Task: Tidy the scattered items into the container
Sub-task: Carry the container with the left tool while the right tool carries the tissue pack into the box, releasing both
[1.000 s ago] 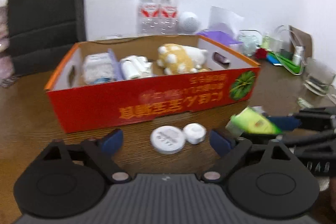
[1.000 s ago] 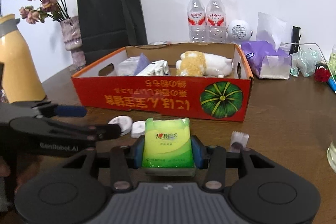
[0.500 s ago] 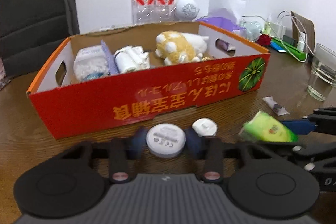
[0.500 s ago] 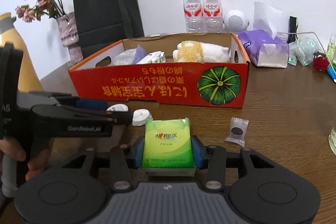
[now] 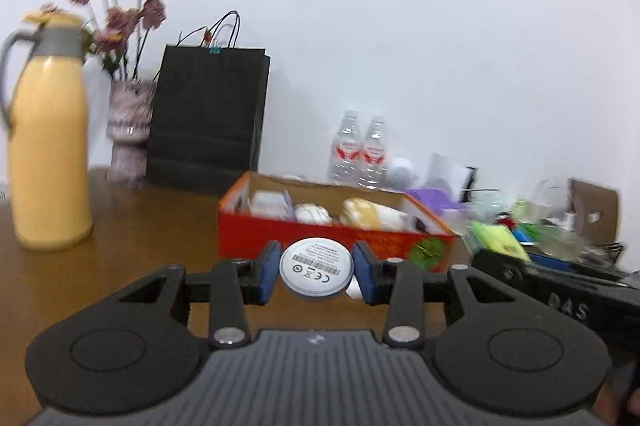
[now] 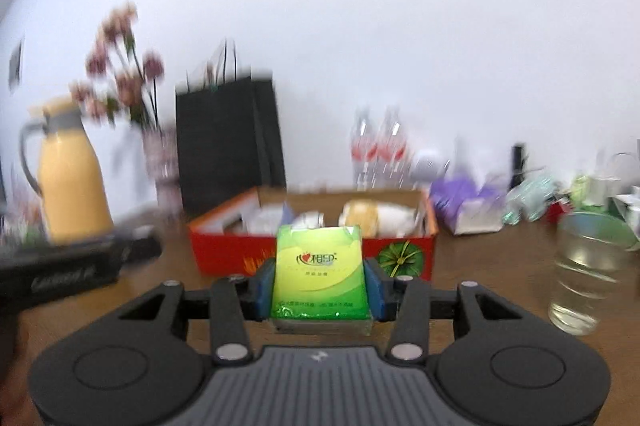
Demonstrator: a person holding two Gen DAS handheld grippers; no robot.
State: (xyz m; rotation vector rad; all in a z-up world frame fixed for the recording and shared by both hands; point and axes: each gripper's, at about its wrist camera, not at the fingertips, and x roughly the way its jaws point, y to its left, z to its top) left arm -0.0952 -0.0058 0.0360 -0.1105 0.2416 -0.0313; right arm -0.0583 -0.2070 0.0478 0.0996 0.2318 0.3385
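Left wrist view is showing your left gripper [image 5: 316, 272] clamped on a round white disc [image 5: 316, 271], its blue pads [image 5: 267, 272] pressing on either side of the disc's rim. You are holding the disc clear of the wooden table [image 5: 132, 238], with its printed label facing the camera. Behind it the red cardboard box [image 5: 320, 236] is sitting on the table, already holding a plush toy [image 5: 374, 214], a white roll [image 5: 312, 213] and a pale packet [image 5: 270, 204]. To the right, you are carrying the green tissue pack [image 5: 496, 240] in your other tool, whose black body is reaching in from the right edge.

From the right wrist view, your right gripper [image 6: 319, 284] is squeezing that same green tissue pack [image 6: 319, 274] between its blue pads [image 6: 374, 284], the pack standing upright and lifted off the table, in front of the box's near wall [image 6: 404, 256]. A drinking glass [image 6: 588, 272] is standing on the table to the right, well apart from the pack. A purple tissue bag [image 6: 468, 204] is lying just beside the box's right end.

Along the back wall a yellow thermos jug [image 5: 50, 162], a vase of dried flowers [image 5: 128, 142], a black paper bag [image 5: 208, 118] and two water bottles [image 5: 362, 150] are standing. Both views are blurring, the right one more heavily.
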